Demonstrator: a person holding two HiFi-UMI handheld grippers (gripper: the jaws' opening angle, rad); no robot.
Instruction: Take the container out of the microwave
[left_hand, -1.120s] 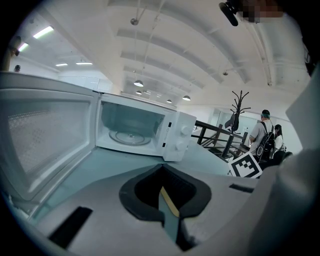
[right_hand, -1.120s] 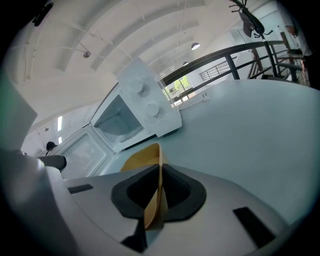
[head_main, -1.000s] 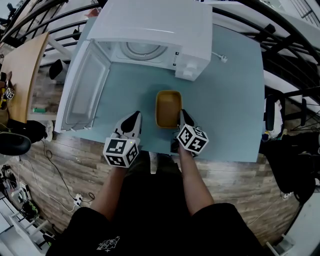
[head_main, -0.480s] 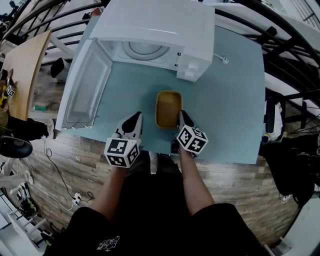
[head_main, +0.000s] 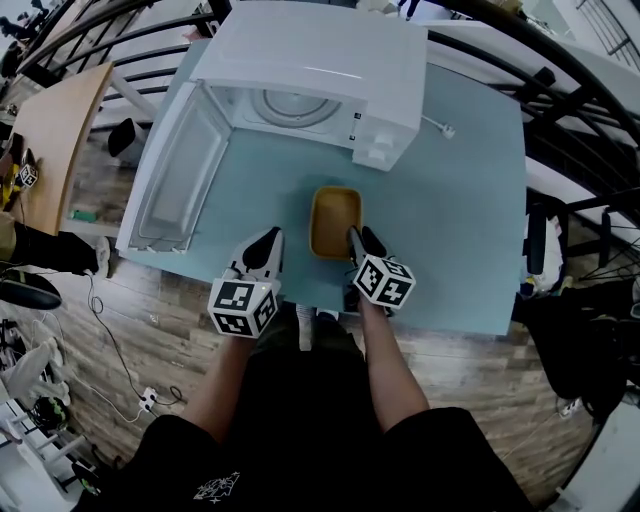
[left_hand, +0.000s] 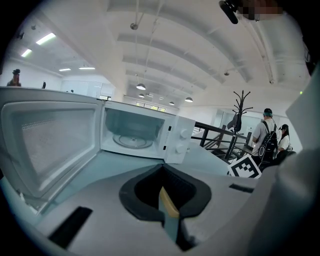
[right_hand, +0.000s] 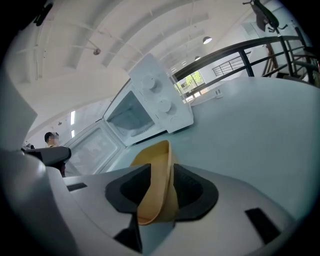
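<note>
Sitting on the teal table (head_main: 450, 220), the yellow container (head_main: 335, 215) is outside the microwave (head_main: 310, 60). The microwave stands at the container's 12 o'clock, with its door (head_main: 175, 170) swung wide toward 10 o'clock and the glass turntable (head_main: 292, 103) showing inside. The right gripper (head_main: 360, 238) is at the container's 5 o'clock corner. Its jaws have just been opening and now stand wide, straddling the container's right wall with a gap beside it. The left gripper (head_main: 268, 240) hangs over the table at the container's 8 o'clock, near it but apart. Its jaws are drawn to a thin slit with nothing between them.
</note>
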